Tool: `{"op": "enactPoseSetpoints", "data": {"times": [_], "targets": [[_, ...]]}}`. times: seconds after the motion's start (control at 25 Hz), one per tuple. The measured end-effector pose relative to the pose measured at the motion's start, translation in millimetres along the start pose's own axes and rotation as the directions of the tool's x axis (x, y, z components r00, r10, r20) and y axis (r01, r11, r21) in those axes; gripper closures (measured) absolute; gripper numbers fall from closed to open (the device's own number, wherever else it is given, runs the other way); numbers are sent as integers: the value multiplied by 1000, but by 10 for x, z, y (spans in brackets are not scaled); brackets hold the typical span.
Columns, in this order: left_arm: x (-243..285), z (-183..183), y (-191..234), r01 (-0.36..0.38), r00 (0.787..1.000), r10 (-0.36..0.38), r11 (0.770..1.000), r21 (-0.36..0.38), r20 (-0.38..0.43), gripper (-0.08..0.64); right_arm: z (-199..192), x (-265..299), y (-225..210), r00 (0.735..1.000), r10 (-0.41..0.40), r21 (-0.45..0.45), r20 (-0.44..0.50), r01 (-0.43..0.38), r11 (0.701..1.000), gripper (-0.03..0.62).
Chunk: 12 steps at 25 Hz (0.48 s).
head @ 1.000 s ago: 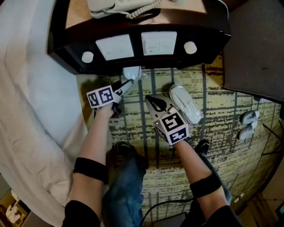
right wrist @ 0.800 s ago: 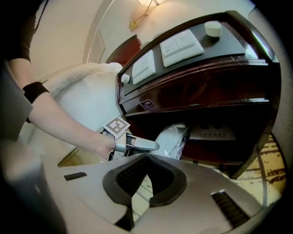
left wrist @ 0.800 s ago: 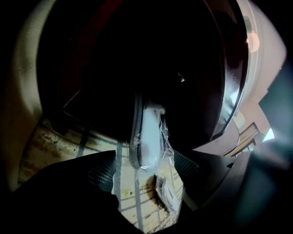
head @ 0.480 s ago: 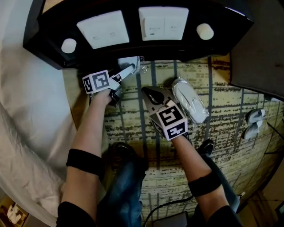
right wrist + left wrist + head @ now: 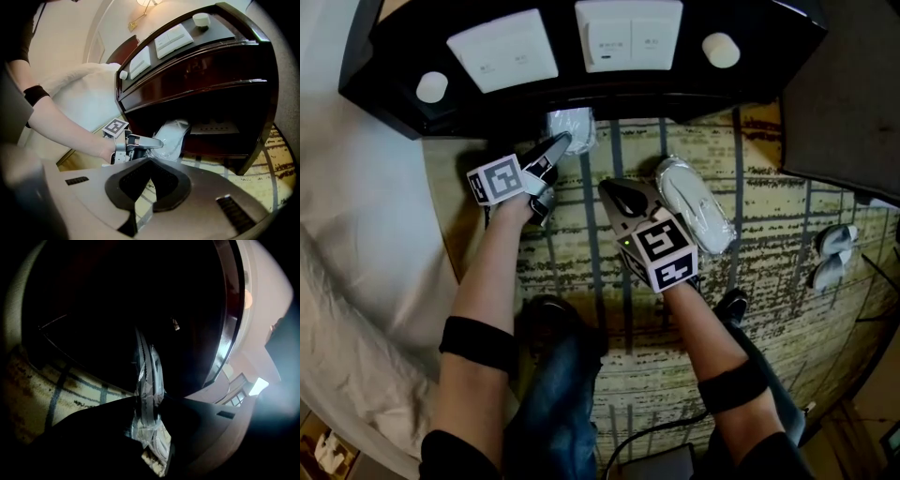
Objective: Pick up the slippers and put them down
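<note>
My left gripper [image 5: 556, 148], the nearer one, had just been closing its jaws narrow onto the wrapped slipper [image 5: 572, 127] lying edge-on at 12 o'clock under the nightstand [image 5: 769, 47], while my right gripper [image 5: 615, 192] hung shut and empty, the second slipper [image 5: 694, 206] at its 3 o'clock.

Head view steeply down, gripper views low, close, all sharing wrapped slipper [image 5: 577, 124]

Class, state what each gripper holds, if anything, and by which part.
The left gripper, its jaws having just closed, pinches the white plastic-wrapped slipper by its near end. The right gripper is shut and empty.
</note>
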<state>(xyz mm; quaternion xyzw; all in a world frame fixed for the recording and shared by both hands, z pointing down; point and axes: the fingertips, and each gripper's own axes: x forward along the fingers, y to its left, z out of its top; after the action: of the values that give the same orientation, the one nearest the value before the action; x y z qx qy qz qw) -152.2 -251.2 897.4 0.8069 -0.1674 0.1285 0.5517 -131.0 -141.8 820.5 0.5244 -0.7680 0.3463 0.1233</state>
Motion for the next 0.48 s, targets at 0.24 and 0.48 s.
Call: {"op": "enactPoseSetpoints", "data": {"times": [0.24, 0.48], "targets": [[-209, -272, -171, -18, 999, 19, 999, -36, 34, 459, -16, -201, 89, 1000, 15, -1, -22, -15, 1000, 591], [-488, -700, -537, -40, 995, 48, 994, -104, 84, 459, -25, -595, 212, 998, 26, -21, -61, -28, 999, 591]]}}
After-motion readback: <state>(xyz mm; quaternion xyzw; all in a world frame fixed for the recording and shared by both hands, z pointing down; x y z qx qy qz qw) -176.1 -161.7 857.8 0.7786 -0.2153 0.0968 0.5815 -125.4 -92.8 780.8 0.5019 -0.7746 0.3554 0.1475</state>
